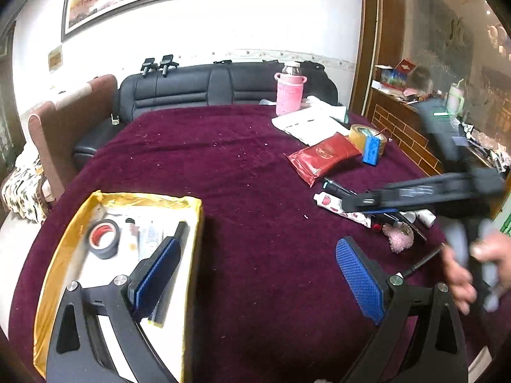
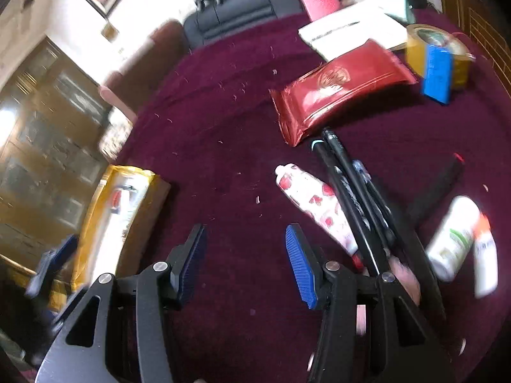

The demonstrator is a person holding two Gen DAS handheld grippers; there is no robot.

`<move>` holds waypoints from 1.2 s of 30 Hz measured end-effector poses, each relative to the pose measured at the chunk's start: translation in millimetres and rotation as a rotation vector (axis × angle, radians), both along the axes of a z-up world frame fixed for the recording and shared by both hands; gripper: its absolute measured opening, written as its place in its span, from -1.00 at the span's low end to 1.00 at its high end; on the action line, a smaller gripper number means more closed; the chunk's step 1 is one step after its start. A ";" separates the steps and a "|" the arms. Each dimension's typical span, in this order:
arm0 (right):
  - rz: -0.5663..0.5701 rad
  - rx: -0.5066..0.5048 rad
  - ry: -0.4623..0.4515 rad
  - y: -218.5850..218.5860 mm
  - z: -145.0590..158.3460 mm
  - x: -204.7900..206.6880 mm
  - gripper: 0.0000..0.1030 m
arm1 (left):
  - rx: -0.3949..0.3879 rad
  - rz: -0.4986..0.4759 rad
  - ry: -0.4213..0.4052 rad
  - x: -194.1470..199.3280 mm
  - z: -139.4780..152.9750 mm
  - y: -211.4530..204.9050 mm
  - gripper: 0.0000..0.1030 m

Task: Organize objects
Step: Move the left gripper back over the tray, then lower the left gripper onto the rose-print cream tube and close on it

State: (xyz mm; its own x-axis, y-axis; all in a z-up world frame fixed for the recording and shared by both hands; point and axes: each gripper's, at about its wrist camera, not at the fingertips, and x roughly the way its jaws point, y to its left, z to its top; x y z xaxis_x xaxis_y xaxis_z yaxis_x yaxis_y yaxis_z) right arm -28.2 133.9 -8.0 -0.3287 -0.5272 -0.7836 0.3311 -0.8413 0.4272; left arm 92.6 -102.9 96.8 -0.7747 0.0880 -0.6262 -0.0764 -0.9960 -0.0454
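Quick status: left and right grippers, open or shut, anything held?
Left gripper: open, empty, one finger over the yellow box.
Right gripper: open, empty, above the maroon cloth.

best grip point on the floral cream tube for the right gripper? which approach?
Probably the flat body of the tube, just below its cap, from above. It lies flat on the cloth, with its lower end and right edge against the black pens, so a low sideways approach is blocked. Right gripper is open and empty beside it; turn the jaws across its width.

A plush burgundy cloth (image 1: 223,191) covers the tabletop; the red packet (image 2: 338,86) looks like glossy foil, the gold-lined box (image 1: 64,242) probably shiny paper.
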 end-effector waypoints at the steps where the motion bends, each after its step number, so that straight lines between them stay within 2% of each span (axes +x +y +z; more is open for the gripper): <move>1: -0.009 0.053 0.004 -6.4 -4.2 -7.7 -0.04 | 0.005 -0.002 0.002 3.1 0.6 -4.6 0.86; 5: -0.037 0.143 -0.012 -15.9 -17.6 -29.2 -0.04 | 0.028 -0.006 -0.005 4.5 -1.4 -12.7 0.86; 8: -0.054 0.191 0.012 -20.3 -19.1 -36.9 -0.03 | 0.039 -0.011 0.000 4.2 -3.0 -16.8 0.86; 13: -0.065 0.333 0.022 -25.9 -23.1 -44.2 -0.03 | 0.081 -0.006 -0.006 2.7 -5.8 -27.6 0.86; 15: -0.073 0.311 0.001 -26.3 -23.1 -43.2 -0.04 | 0.095 0.007 -0.008 3.7 -5.1 -34.3 0.86; 20: -0.015 0.160 -0.109 -40.1 -28.5 -25.6 0.01 | 0.133 0.039 -0.005 6.5 -4.8 -51.3 0.86; 22: 0.037 0.078 -0.161 -50.6 -30.5 -11.6 0.01 | 0.140 0.041 -0.007 7.2 -5.1 -53.5 0.86; 26: 0.127 0.002 -0.209 -66.5 -30.2 14.2 0.01 | 0.137 0.033 -0.023 5.2 -6.3 -51.3 0.86; 29: 0.090 -0.041 -0.164 -51.8 -14.3 24.2 0.01 | 0.103 0.011 -0.043 2.5 -8.7 -41.4 0.86; 32: -0.001 -0.029 -0.070 -19.9 7.0 31.1 0.01 | 0.056 -0.027 -0.068 -5.0 -13.4 -22.5 0.86; 36: -0.103 -0.047 -0.022 27.4 18.7 37.8 0.01 | -0.002 -0.076 -0.102 -19.5 -23.1 7.9 0.86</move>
State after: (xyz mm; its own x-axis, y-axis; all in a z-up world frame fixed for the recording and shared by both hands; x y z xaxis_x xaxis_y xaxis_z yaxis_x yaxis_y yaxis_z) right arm 9.5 161.2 10.7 -0.3660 -0.5275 -0.7666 0.2338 -0.8495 0.4729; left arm 73.1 -95.0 73.6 -0.6982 0.1426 -0.7015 -0.1471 -0.9876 -0.0544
